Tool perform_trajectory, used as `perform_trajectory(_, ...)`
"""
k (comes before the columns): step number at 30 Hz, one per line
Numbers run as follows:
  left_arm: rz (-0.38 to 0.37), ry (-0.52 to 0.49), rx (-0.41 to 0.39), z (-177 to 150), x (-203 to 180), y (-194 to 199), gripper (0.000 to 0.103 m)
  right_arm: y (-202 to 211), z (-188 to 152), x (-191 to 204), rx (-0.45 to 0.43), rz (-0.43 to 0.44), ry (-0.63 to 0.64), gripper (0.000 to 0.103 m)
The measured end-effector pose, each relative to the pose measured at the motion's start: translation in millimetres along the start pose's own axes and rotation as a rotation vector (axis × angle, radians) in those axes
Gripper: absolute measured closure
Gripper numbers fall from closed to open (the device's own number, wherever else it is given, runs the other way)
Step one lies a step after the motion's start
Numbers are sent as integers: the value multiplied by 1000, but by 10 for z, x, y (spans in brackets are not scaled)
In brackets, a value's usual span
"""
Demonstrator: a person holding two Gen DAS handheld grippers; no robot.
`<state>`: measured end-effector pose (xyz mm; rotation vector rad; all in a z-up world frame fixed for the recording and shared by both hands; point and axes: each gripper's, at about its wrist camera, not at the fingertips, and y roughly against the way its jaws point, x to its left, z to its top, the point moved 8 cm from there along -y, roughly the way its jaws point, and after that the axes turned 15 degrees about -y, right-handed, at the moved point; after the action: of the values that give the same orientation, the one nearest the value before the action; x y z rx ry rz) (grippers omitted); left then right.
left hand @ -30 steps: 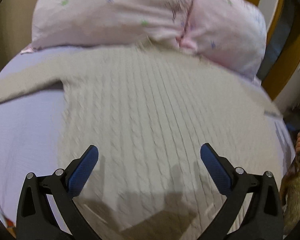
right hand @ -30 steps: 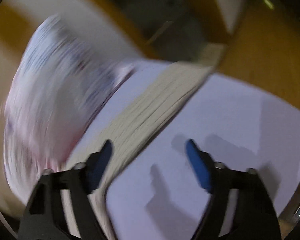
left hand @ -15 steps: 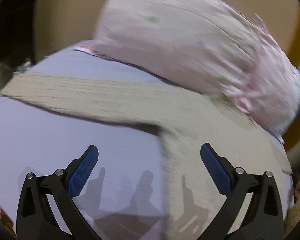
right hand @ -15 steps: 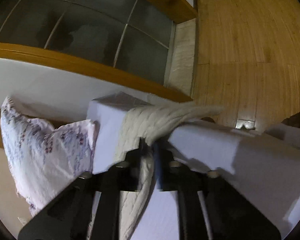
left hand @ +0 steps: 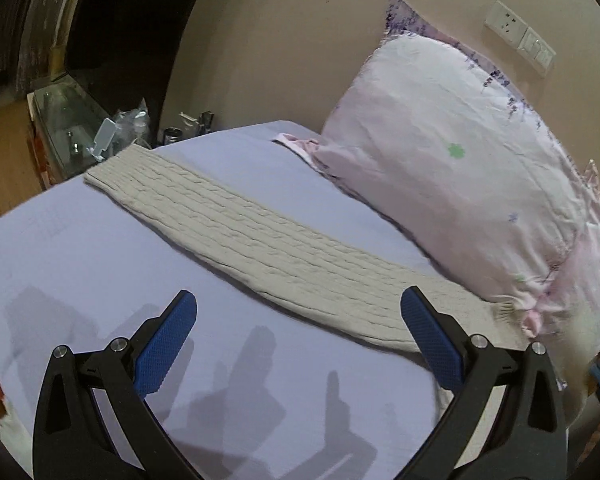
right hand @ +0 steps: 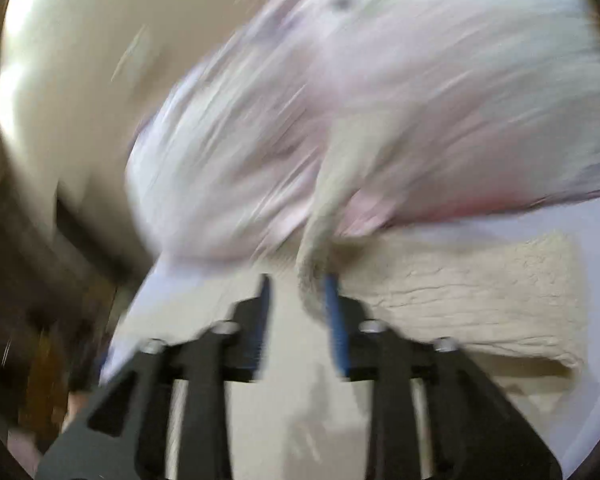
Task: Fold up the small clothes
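My left hand-held gripper (left hand: 298, 338) hangs over the bed's pale lavender sheet (left hand: 80, 264) with its blue-padded fingers (left hand: 166, 344) spread wide and nothing between them. Ahead of it the cream cable-knit sweater (left hand: 260, 240) lies flat on the sheet, one long sleeve stretched toward the far left corner of the bed, its other end running up beside the pink floral pillow (left hand: 460, 160) that leans on the beige wall (left hand: 280, 40).

My right view is heavily blurred. The right hand-held gripper (right hand: 298, 296) has its jaws drawn close together, with a strip of the sweater (right hand: 480, 292) rising between them; the right finger seems to touch the knit, but I cannot tell whether the grip is firm. The rest of the sweater lies to the right on the sheet, below the pillow (right hand: 380, 100).
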<state>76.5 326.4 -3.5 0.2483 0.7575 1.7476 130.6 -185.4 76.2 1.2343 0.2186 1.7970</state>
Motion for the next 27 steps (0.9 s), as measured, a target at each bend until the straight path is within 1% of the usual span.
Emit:
perform_trajectory(1, -8, 27, 22, -7, 74, -27, 1, -48, -104, 93, 17, 4, 19, 52)
perform_trajectory(2, -16, 60, 37, -5, 121, -62, 1, -25, -125, 122, 3, 5, 23, 48)
perform_trajectory(3, -22, 98, 46, -9, 192, -85, 1, 77, -135, 111, -36, 7, 15, 38)
perform_trajectory(4, -27, 138, 48, -18, 293, -96, 1, 177, -119, 58, -69, 1, -2, 31)
perform_trajectory(5, -38, 188, 44, -12, 388, -124, 2, 283, -91, -35, -96, -10, -26, 30)
perform_trajectory(6, -48, 228, 42, -14, 466, -154, 11, 302, 11, -128, -105, -21, -44, 30)
perform_trajectory(8, -69, 312, 56, -16, 629, -246, 23, 382, 70, -289, -117, -54, -78, 30)
perform_trajectory(10, -80, 393, 67, -30, 775, -331, 29, 409, 161, -482, -129, -92, -109, 29)
perform_trajectory(11, -82, 431, 49, -5, 848, -353, 31, 398, 160, -555, -132, -107, -120, 29)
perform_trajectory(13, -84, 469, 45, 46, 939, -406, 33, 417, 104, -681, -135, -127, -143, 29)
perform_trajectory(16, -74, 517, 43, 112, 1046, -475, 41, 434, 100, -778, -143, -131, -165, 29)
perform_trajectory(17, -69, 532, 44, 137, 1079, -512, 47, 409, 115, -802, -145, -130, -170, 28)
perform_trajectory(19, -55, 542, 66, 164, 1110, -589, 70, 423, 104, -822, -149, -124, -175, 27)
perform_trajectory(20, -41, 539, 86, 173, 1112, -636, 93, 447, 91, -840, -149, -123, -176, 27)
perform_trajectory(21, -32, 531, 92, 198, 1090, -643, 95, 473, 82, -866, -150, -125, -176, 27)
perform_trajectory(22, -32, 515, 80, 259, 1027, -615, 96, 508, 75, -894, -154, -129, -176, 27)
perform_trajectory(24, -76, 417, 31, 530, 679, -502, 97, 584, 84, -946, -172, -143, -170, 27)
perform_trajectory(25, -116, 358, 8, 685, 422, -439, 97, 634, 91, -980, -185, -151, -168, 27)
perform_trajectory(26, -182, 279, -17, 875, 23, -356, 97, 671, 102, -1012, -197, -158, -167, 27)
perform_trajectory(27, -233, 221, -32, 986, -290, -294, 97, 736, 114, -1052, -213, -165, -167, 27)
